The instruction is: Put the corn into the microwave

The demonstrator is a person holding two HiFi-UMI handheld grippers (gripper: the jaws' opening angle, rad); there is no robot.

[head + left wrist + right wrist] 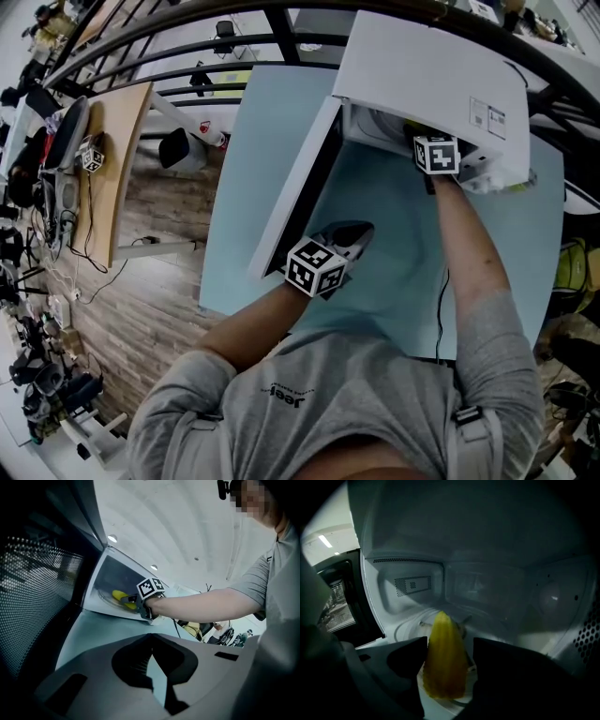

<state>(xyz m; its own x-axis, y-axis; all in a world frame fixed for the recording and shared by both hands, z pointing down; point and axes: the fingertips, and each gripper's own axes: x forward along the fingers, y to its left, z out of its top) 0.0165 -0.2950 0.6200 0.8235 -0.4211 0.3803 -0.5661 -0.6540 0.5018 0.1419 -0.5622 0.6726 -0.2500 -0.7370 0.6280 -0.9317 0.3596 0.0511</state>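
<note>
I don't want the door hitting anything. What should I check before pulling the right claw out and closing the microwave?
1. The corn lies inside the microwave, on the turntable: ok.
2. The right claw is open around the corn: ok.
3. Both pads are off the corn: cannot tell; a gap shows on one side only.
4. The right claw is out of the cavity: not ok, it is inside.
5. The door is wide open: ok.
6. The left claw is shut and empty, free for the door: ok.
</note>
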